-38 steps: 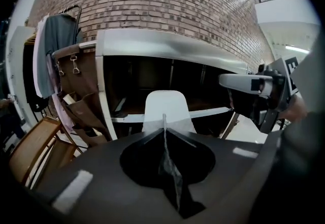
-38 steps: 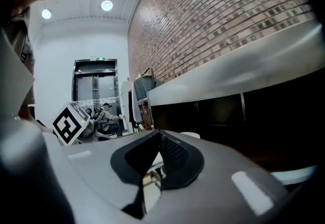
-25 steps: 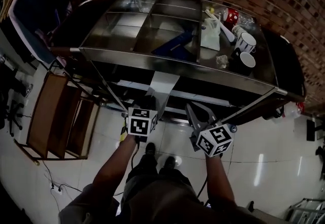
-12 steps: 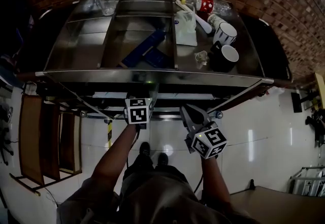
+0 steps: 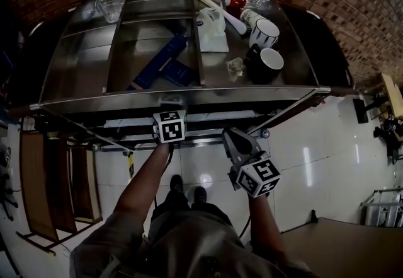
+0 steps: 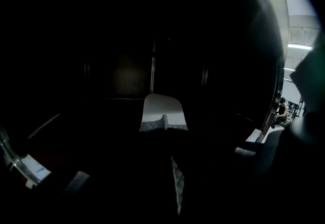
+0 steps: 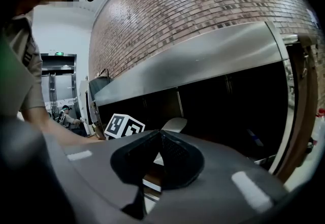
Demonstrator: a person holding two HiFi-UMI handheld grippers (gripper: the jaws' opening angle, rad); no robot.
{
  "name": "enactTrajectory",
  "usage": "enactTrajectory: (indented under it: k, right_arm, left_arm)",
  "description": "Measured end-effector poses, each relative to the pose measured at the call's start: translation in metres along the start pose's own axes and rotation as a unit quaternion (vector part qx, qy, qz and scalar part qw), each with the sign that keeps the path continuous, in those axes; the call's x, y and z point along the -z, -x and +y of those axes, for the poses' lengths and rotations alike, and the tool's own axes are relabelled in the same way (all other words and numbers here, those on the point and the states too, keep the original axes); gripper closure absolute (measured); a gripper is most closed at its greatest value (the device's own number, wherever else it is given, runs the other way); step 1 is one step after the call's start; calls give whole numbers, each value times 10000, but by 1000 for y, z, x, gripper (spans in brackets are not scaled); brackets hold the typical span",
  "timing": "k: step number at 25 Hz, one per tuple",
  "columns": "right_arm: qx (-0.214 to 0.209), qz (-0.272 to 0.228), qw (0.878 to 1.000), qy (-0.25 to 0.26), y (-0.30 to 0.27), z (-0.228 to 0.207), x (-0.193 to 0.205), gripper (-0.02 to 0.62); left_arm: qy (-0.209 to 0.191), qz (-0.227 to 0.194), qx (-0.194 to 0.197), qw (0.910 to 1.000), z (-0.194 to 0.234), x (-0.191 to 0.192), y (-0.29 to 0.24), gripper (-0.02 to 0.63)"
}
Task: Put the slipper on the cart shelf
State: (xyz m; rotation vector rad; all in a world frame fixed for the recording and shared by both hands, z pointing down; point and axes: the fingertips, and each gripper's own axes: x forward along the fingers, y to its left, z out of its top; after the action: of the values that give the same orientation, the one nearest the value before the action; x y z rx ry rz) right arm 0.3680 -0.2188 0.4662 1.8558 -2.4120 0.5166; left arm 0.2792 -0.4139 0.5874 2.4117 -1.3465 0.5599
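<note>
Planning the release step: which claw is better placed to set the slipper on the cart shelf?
Left. The left claw grips the slipper under the top of the cart, and its jaws have just been opening. The right claw is shut, empty, outside the cart.

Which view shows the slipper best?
Left gripper view: the slipper sits straight ahead, pale against the dark, with most of its length visible. Right gripper view catches only its pale tip. In the head view the cart top covers nearly all of it.
</note>
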Motion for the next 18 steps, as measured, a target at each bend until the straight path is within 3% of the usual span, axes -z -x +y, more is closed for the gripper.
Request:
enactTrajectory:
  k: [6, 10, 18]
  right_arm:
    - [-53, -56, 10000, 4, 2, 3, -1, 595]
    - [-131, -133, 9998, 46, 6, 9, -7, 595]
    - [-421, -253, 9987, 104, 12, 18, -13, 595]
  left_arm:
    - [-134, -37, 365, 9992, -15, 0, 4, 446]
    - [-129, -124, 513, 9985, -19, -1, 26, 400]
    - [-248, -236, 911, 9952, -37, -5, 101, 411]
